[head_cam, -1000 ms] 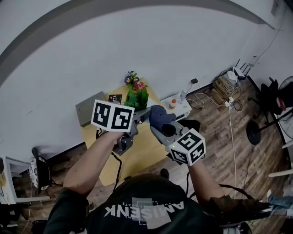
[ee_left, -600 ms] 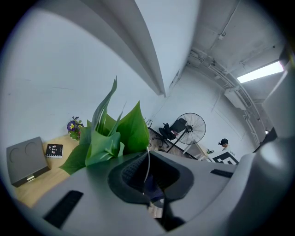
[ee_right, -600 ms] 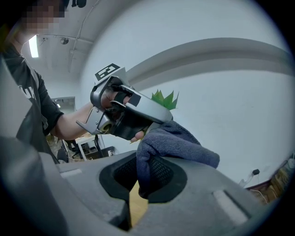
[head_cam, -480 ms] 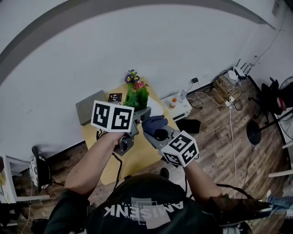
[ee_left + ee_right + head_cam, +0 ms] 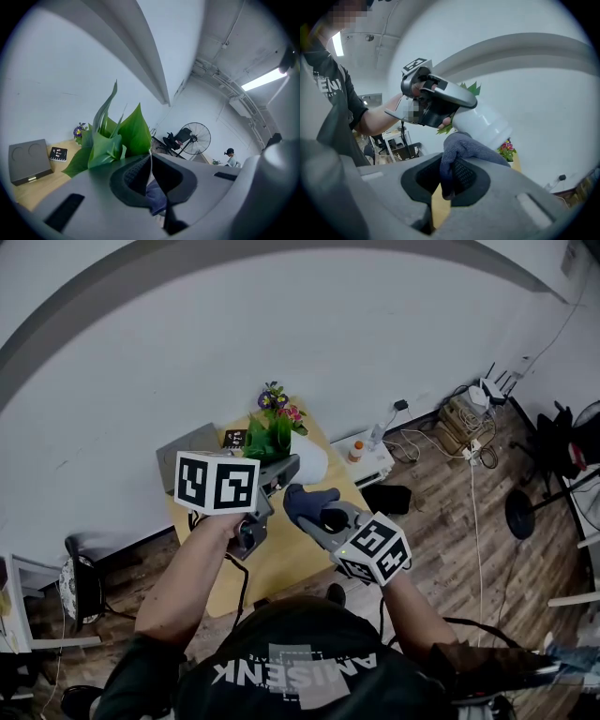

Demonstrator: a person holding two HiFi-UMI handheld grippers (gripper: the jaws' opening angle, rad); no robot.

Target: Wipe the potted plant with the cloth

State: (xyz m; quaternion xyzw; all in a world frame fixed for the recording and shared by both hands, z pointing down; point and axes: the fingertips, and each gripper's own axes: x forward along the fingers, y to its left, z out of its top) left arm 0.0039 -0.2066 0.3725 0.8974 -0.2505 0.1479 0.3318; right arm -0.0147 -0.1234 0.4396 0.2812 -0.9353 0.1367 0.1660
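My left gripper [image 5: 291,467] is shut on the rim of the potted plant's white pot [image 5: 310,457] and holds it tilted above the yellow table [image 5: 281,559]. The plant's green leaves [image 5: 266,439] point toward the wall. In the left gripper view the leaves [image 5: 117,136] fill the middle, with the thin white rim pinched at my left gripper [image 5: 151,159]. My right gripper [image 5: 312,512] is shut on a dark blue cloth [image 5: 307,500] just below the pot. In the right gripper view the cloth [image 5: 466,145] bulges out of my right gripper [image 5: 450,177], close under the pot [image 5: 483,123].
A small bunch of purple and pink flowers [image 5: 277,405] stands at the table's far edge by the wall. A grey box [image 5: 184,446] and a black card [image 5: 234,439] lie on the far left. A low white shelf [image 5: 364,460] and cables [image 5: 459,423] sit to the right.
My right gripper has come down and left with the cloth, closer under the pot. The left gripper has shifted slightly left and the white pot now shows tilted to its right.
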